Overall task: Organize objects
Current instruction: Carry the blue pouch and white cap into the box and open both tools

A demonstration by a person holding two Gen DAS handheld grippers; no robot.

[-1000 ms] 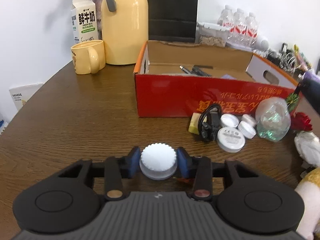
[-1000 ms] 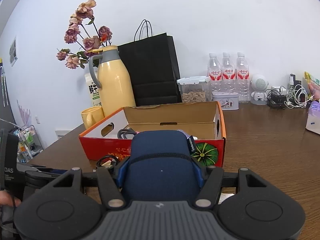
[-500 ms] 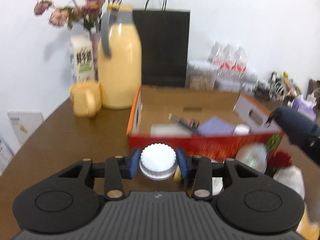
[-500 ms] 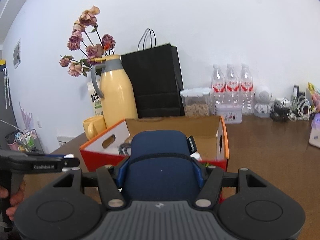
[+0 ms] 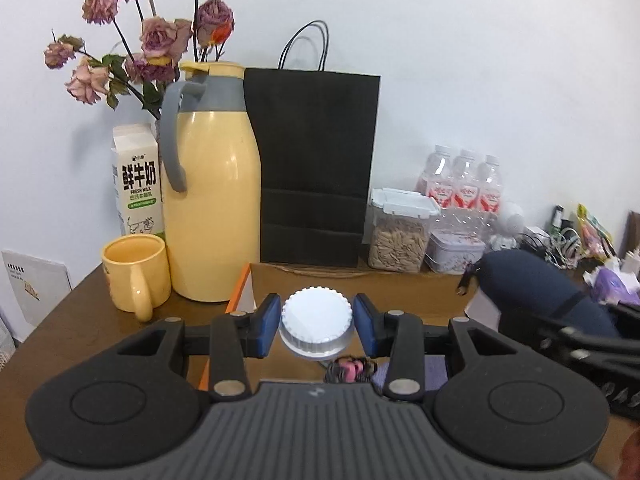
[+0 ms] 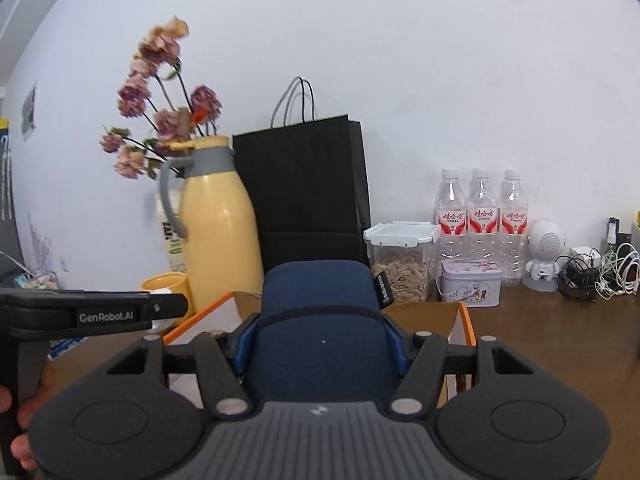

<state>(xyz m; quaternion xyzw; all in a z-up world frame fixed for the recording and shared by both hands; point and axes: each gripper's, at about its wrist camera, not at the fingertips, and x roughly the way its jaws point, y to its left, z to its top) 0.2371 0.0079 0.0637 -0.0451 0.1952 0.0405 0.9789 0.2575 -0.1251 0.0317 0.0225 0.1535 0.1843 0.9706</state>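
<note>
Left gripper (image 5: 317,325) pinches one white jar (image 5: 316,330), right gripper (image 6: 320,340) clamps one blue pouch (image 6: 320,320), three bottles (image 6: 482,216) far right on the brown table (image 6: 560,340).

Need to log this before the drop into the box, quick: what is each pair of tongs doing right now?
Left tongs: closed on the white ridged jar, held over the cardboard box.
Right tongs: closed on the navy pouch.
</note>
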